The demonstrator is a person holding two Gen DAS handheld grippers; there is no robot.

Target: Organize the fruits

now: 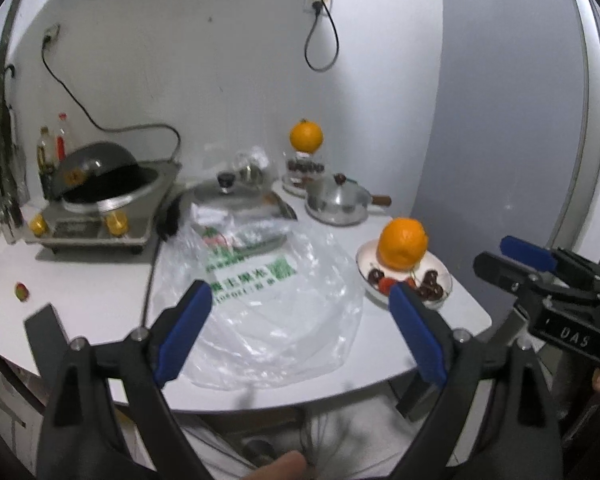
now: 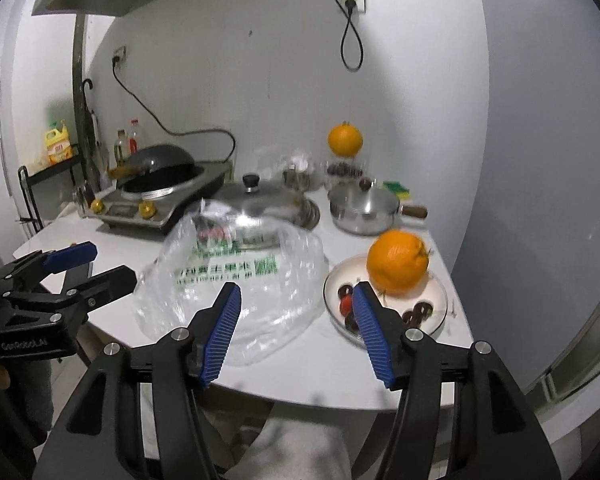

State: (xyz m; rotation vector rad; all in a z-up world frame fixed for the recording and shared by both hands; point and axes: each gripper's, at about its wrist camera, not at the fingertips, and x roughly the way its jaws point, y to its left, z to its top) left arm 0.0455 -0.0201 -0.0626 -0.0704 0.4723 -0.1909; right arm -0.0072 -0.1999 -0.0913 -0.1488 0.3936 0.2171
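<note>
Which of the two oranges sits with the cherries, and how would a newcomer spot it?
On the white table, find the shallow white plate at its right edge, beside the clear plastic bag. The round orange rests there among dark cherries; the other orange perches atop a glass jar.

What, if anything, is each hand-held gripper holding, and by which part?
Nothing. The left hand-held gripper and right hand-held gripper both stand open above the plastic bag, gripping nothing.

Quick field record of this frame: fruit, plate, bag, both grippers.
plate: white plate near table's right edge
on plate: orange, dark cherries, a red fruit
second orange: atop glass jar at back
bag: clear plastic bag flat on table, left of plate
left gripper: open, empty
right gripper: open, empty
</note>
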